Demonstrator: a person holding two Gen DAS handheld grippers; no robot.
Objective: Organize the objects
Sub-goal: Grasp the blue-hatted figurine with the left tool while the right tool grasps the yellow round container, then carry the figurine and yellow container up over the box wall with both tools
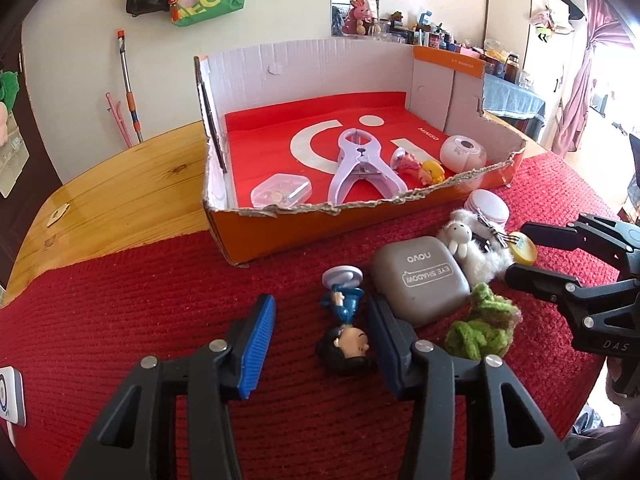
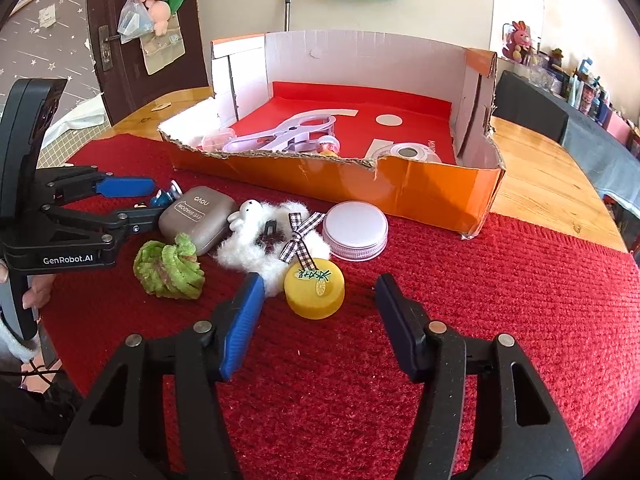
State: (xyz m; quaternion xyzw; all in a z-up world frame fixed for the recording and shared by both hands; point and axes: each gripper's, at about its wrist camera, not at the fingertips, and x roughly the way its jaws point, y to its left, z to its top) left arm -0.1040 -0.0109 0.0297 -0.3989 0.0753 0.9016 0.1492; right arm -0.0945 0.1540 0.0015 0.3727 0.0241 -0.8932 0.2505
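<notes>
An orange cardboard box (image 1: 280, 236) (image 2: 420, 188) stands on the red cloth and holds a lilac plastic tool (image 1: 360, 168), a clear case (image 1: 280, 192), small figures (image 1: 420, 168) and a round lilac pot (image 1: 462, 154). My left gripper (image 1: 322, 336) is open around a blue-suited figurine (image 1: 346, 320) lying on the cloth. My right gripper (image 2: 320, 312) is open around a yellow round tin (image 2: 314, 288). A grey eye-shadow case (image 1: 420, 280), a white fluffy scrunchie (image 2: 272, 240), a green scrunchie (image 2: 170, 268) and a lilac lid (image 2: 355, 235) lie between them.
The red knitted cloth (image 2: 480, 320) covers the near part of a wooden table (image 1: 120, 200). A white device (image 1: 10, 400) lies at the cloth's left edge. A cluttered shelf (image 1: 440, 40) and a door (image 2: 140, 40) stand behind.
</notes>
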